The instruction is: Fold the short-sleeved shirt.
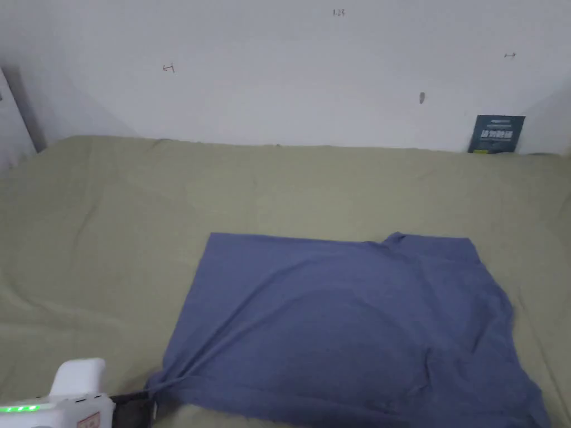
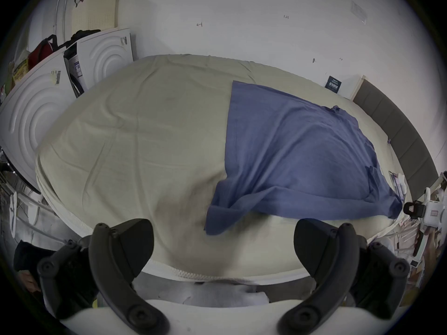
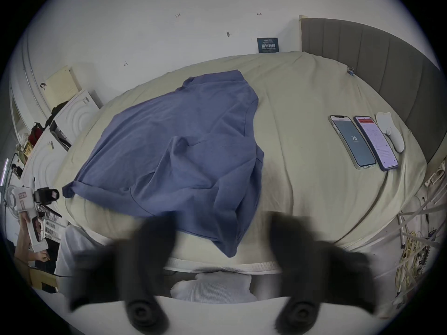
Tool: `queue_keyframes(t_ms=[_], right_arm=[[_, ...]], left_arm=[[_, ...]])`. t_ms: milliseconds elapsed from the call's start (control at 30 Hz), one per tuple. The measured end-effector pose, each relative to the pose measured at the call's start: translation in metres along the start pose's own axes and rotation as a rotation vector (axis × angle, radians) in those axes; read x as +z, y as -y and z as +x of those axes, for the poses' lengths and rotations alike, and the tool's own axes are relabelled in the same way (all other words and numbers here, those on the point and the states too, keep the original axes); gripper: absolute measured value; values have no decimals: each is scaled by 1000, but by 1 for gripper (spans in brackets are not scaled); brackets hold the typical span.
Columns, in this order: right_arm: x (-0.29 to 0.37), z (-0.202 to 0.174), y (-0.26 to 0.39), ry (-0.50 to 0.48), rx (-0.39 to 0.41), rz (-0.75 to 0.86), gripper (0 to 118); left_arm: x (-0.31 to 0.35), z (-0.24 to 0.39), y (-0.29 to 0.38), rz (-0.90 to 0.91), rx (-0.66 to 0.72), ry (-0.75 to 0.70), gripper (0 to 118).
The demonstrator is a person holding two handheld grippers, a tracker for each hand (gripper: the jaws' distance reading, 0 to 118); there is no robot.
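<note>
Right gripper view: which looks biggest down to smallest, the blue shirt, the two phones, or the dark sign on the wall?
1. Shirt, by far.
2. The two phones, about alike, so no ranking between them.
3. Sign, though it sits farthest from the camera, so its true size is unsure.

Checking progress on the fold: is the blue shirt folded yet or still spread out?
Mostly spread. The blue shirt lies open across the bed sheet, rumpled, with the near part draped over the bed's front edge and no neat fold.
</note>
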State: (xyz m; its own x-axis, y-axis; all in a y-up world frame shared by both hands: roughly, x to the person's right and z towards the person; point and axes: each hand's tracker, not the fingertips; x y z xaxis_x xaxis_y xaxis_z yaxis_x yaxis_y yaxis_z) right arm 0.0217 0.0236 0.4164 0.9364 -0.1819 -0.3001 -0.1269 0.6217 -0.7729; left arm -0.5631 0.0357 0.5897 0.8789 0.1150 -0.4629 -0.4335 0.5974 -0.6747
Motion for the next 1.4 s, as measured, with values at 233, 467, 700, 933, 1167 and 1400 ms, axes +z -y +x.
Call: queue_keyframes(t_ms=[233, 467, 700, 933, 1167, 1400], right_arm=[[11, -21, 3, 46, 39, 15, 0], [9, -8, -3, 26, 3, 7, 0], [1, -2, -7, 35, 1, -3, 0], [-1, 11, -10, 32, 1, 18, 32], [-12, 13, -3, 45, 26, -22, 118], [-38, 11, 7, 31, 55, -89, 2]], left_arm=[[-27, -41, -2, -31, 12, 30, 0], [-27, 5, -17, -61, -81, -21, 112], [-69, 8, -18, -35, -70, -20, 47], [-54, 23, -18, -62, -72, 31, 0], [-51, 23, -21, -55, -81, 20, 0], [-50, 25, -20, -56, -72, 13, 0]])
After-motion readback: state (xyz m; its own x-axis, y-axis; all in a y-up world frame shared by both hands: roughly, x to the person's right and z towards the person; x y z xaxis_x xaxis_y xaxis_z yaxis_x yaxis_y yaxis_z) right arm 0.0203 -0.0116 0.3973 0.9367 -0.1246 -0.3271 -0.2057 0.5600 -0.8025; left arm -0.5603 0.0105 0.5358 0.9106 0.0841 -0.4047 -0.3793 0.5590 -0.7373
